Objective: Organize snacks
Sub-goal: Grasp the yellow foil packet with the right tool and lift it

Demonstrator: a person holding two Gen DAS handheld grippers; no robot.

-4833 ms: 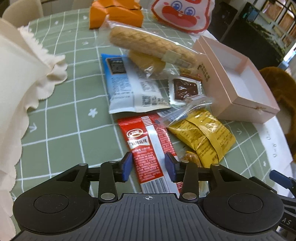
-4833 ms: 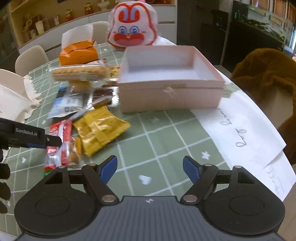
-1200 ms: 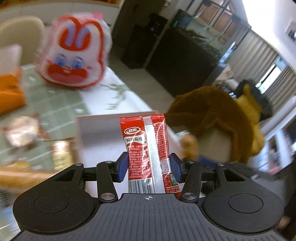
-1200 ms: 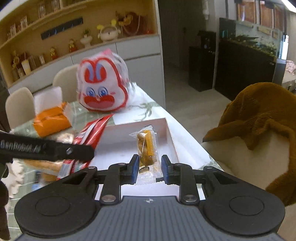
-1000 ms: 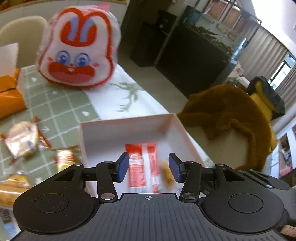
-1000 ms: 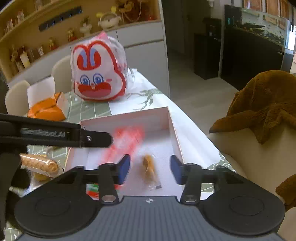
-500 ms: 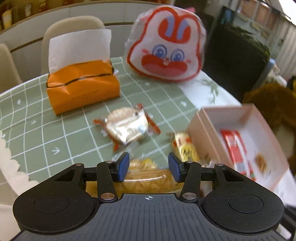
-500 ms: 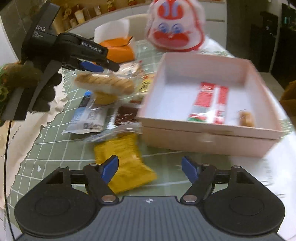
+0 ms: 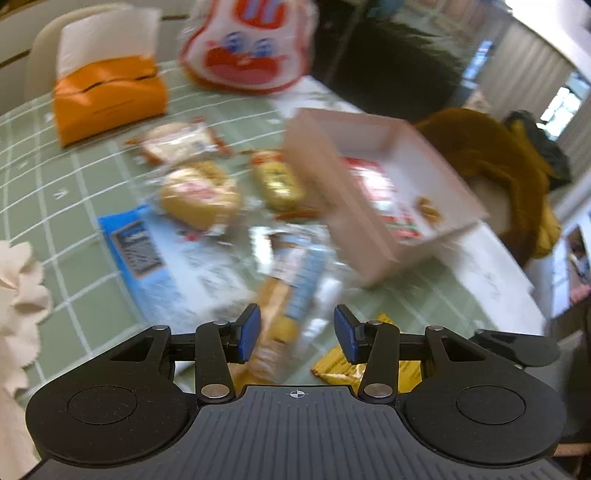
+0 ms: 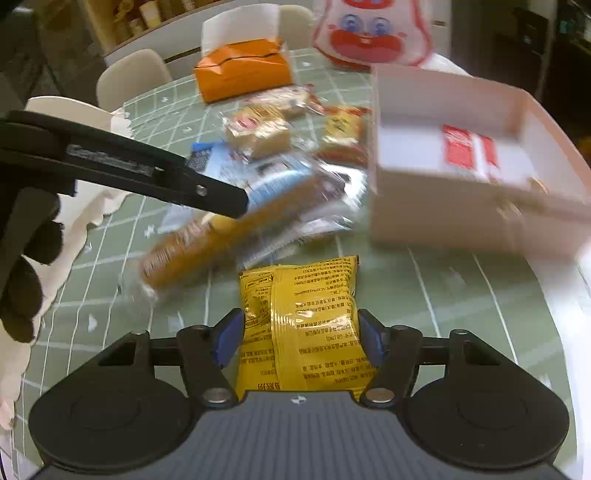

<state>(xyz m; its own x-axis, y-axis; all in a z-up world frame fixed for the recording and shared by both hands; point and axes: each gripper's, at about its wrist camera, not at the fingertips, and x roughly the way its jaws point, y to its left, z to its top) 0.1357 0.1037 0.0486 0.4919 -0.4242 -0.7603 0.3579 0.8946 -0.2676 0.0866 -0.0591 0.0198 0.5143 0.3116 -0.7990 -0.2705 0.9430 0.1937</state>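
The pink box (image 9: 373,206) (image 10: 465,177) holds a red packet (image 10: 467,149) and a small brown snack (image 9: 428,208). My left gripper (image 9: 297,328) is open, its pads either side of a long wafer roll in clear wrap (image 9: 284,295) (image 10: 221,236), not pressing it. My right gripper (image 10: 301,334) is open around a yellow packet (image 10: 301,314) on the green checked cloth; the pads stand just beside its edges. More wrapped snacks (image 10: 258,129) lie left of the box, on and around a blue-and-white packet (image 9: 155,258).
An orange tissue box (image 10: 243,74) and a rabbit-face bag (image 10: 373,33) stand at the back. A cream frilled cloth (image 9: 18,291) lies at the left edge. A brown plush (image 9: 491,166) sits beyond the box. The left gripper's arm (image 10: 122,166) crosses the right wrist view.
Both grippers dropped their snacks into the box about a second ago. They have since swung back and down: the left over the wafer roll, the right over the yellow packet, its jaws narrower.
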